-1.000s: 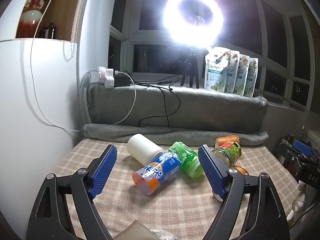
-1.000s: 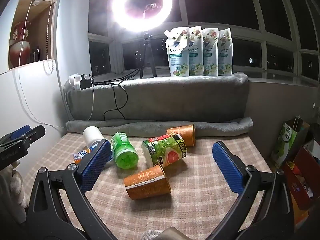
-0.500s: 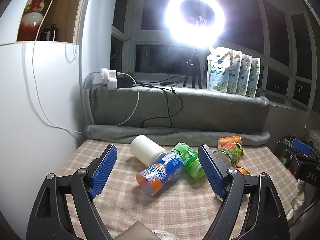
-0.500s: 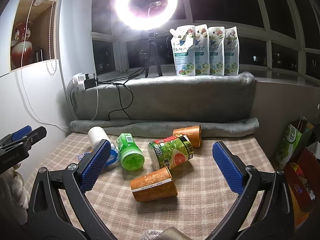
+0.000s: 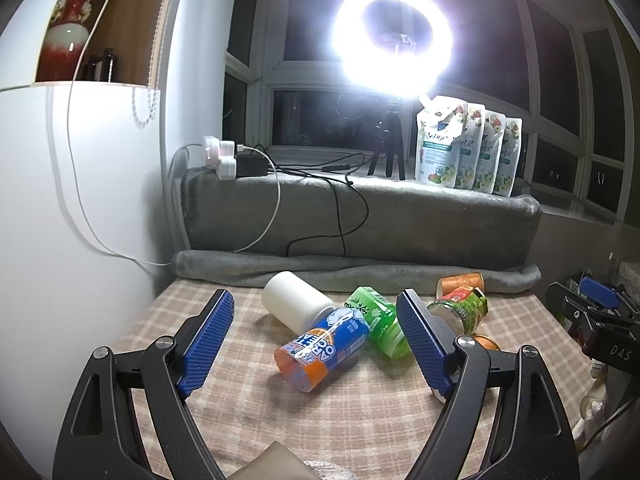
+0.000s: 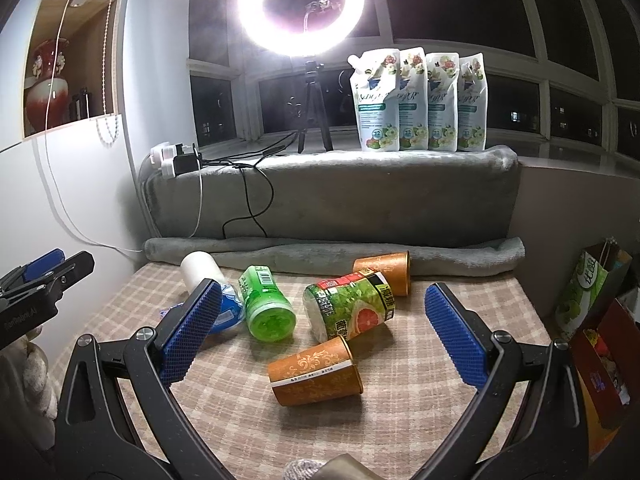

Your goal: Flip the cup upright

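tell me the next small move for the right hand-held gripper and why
Probably ease the right hand-held gripper forward and down around the nearest orange paper cup. That cup lies on its side on the checked cloth, framed between the open fingers, with nothing gripped yet.

A home sunroom at night: dark windows [image 6: 460, 8] behind the ring light [image 6: 301, 6], refill pouches [image 6: 418, 100] beside it, vase [image 6: 44, 84] shelved left.
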Demonstrator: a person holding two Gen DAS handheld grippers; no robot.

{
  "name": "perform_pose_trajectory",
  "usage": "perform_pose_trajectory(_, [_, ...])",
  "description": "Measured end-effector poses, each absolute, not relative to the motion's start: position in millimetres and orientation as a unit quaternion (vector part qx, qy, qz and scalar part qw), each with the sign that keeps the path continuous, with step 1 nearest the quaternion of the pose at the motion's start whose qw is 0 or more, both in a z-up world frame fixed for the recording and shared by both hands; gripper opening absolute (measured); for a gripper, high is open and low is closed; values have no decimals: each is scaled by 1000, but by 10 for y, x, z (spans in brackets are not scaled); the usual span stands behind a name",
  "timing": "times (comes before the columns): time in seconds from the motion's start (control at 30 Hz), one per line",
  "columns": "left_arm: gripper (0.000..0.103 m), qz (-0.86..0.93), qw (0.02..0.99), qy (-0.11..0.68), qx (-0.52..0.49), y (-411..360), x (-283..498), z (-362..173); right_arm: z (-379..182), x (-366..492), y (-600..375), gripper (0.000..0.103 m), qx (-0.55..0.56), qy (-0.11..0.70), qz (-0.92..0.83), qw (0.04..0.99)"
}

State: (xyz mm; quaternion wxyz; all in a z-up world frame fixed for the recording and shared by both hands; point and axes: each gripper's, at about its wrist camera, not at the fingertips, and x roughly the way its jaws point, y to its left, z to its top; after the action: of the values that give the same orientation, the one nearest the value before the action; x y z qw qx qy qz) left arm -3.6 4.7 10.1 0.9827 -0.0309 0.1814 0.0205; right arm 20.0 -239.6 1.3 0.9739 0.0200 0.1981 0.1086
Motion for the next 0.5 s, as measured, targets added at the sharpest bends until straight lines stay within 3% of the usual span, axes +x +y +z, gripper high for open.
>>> perform_pose_trajectory(0.5, [83, 20, 982, 183, -34, 59, -36, 117, 25, 200, -2345, 103, 16, 200, 113, 973])
